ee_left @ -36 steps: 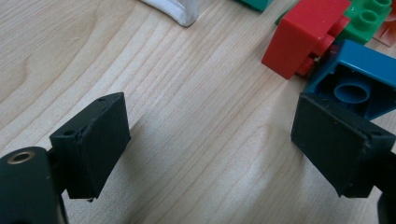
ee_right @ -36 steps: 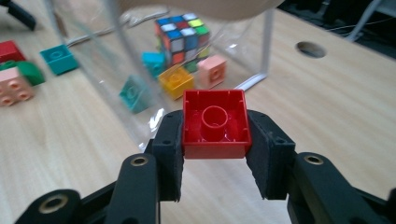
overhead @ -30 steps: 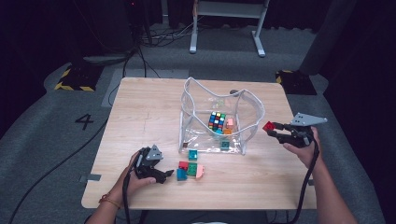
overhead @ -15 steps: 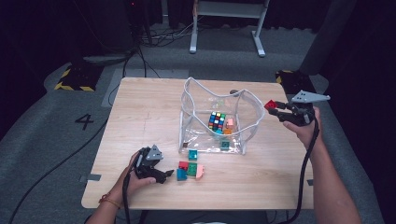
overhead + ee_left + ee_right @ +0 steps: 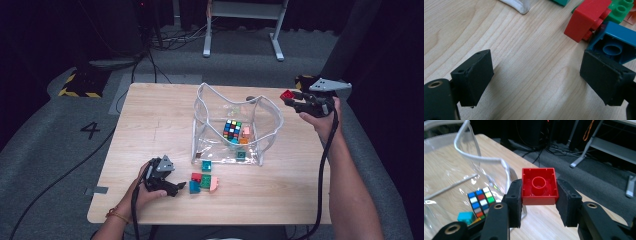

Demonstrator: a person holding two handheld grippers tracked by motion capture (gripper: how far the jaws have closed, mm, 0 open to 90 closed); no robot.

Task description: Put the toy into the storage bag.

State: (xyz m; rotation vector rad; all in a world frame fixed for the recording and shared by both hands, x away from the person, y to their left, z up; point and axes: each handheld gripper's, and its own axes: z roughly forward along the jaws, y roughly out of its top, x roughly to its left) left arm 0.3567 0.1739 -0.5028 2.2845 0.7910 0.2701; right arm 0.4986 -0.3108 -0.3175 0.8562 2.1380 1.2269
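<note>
**Red block gripped above the bag's right rim**

The red block (image 5: pixel 539 186) is sitting between the two pads of the right gripper (image 5: pixel 539 202), hollow underside facing the gripper camera, its round inner tube plainly showing. The pads are pressing on its left and right walls, so the jaws are clamping the block. In the high view the block (image 5: pixel 286 94) is hanging in the air off the right edge of the clear plastic bag (image 5: pixel 272 132), just outside its white rim and above the table (image 5: pixel 150 125). The right gripper (image 5: pixel 295 102) is pointing left toward the bag, with the person's right hand (image 5: pixel 322 117) wrapping its body from behind.

Inside the bag a colour cube (image 5: pixel 232 130) is lying beside a pink block (image 5: pixel 246 131), and a teal block (image 5: pixel 241 154) is resting near the front wall.

The left gripper (image 5: pixel 176 187) is resting low at the front left of the table, jaws spread wide with bare wood between them. In the left gripper view its right jaw is standing just beside a blue block (image 5: pixel 615 42), though contact cannot be told; a second red block (image 5: pixel 587 21) and a green block (image 5: pixel 620 11) are lying just beyond.
</note>
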